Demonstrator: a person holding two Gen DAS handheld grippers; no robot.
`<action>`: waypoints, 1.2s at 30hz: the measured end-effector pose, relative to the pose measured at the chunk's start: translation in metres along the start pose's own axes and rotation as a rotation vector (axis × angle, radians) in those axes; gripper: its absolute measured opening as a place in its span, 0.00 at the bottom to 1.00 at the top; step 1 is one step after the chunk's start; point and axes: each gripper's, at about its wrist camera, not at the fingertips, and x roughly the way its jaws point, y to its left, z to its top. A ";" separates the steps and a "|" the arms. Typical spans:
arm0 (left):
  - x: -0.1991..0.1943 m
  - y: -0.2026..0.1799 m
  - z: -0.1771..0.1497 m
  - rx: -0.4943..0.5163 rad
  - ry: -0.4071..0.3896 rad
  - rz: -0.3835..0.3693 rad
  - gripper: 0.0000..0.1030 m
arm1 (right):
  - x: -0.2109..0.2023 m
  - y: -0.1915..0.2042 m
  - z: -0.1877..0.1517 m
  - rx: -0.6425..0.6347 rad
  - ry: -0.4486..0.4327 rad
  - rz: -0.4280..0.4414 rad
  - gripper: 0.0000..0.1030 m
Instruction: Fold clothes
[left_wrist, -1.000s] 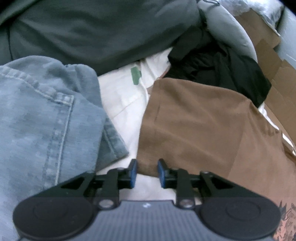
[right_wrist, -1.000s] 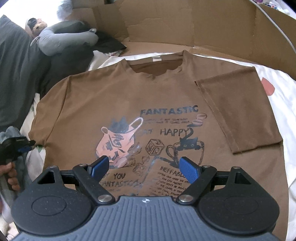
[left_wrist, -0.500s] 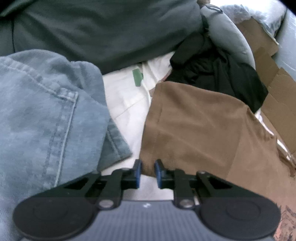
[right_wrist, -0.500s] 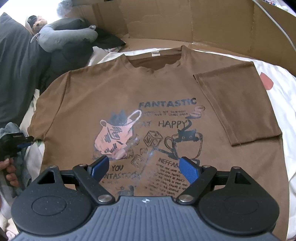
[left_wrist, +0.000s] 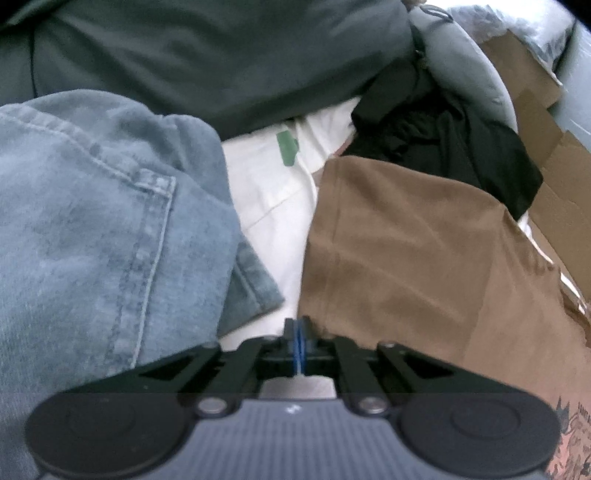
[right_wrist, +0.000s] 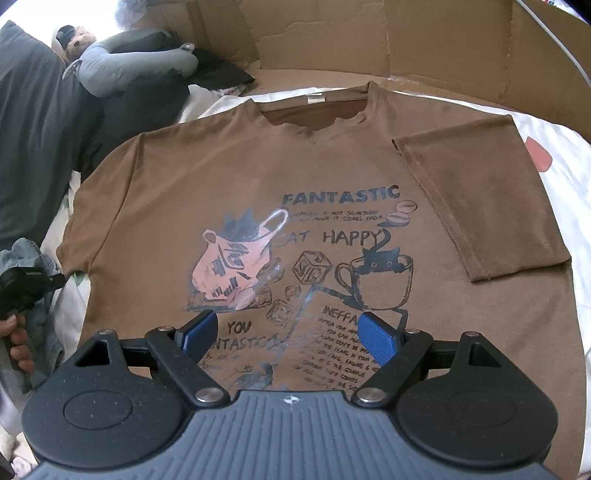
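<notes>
A brown T-shirt (right_wrist: 258, 177) is lying flat, print side up, on a white sheet (right_wrist: 565, 206), its long axis running from the hem near the right wrist camera to the collar pointing away toward the cardboard wall (right_wrist: 369, 40), with one sleeve (right_wrist: 480, 206) folded in over the body. The right gripper (right_wrist: 286, 332) is hovering over the print with its jaws standing wide and nothing between them. The left gripper (left_wrist: 298, 334), its jaws having just been closing, is now sitting with pads together at the corner of the shirt's other sleeve (left_wrist: 388, 240), beside blue jeans (left_wrist: 92, 221); whether fabric is pinched I cannot tell.

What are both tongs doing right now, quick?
Left tongs: closed at the brown T-shirt sleeve corner; pinch unclear.
Right tongs: open, holding nothing, above the T-shirt.
</notes>
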 end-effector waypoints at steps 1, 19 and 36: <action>-0.001 0.002 0.001 -0.016 -0.003 -0.010 0.02 | 0.000 0.001 0.000 -0.002 0.000 0.000 0.85; 0.006 -0.004 0.001 0.015 0.016 -0.048 0.29 | 0.003 0.009 0.000 -0.030 0.012 0.003 0.85; 0.005 0.009 0.007 -0.114 0.014 -0.117 0.06 | 0.005 0.028 0.005 -0.087 0.014 0.042 0.85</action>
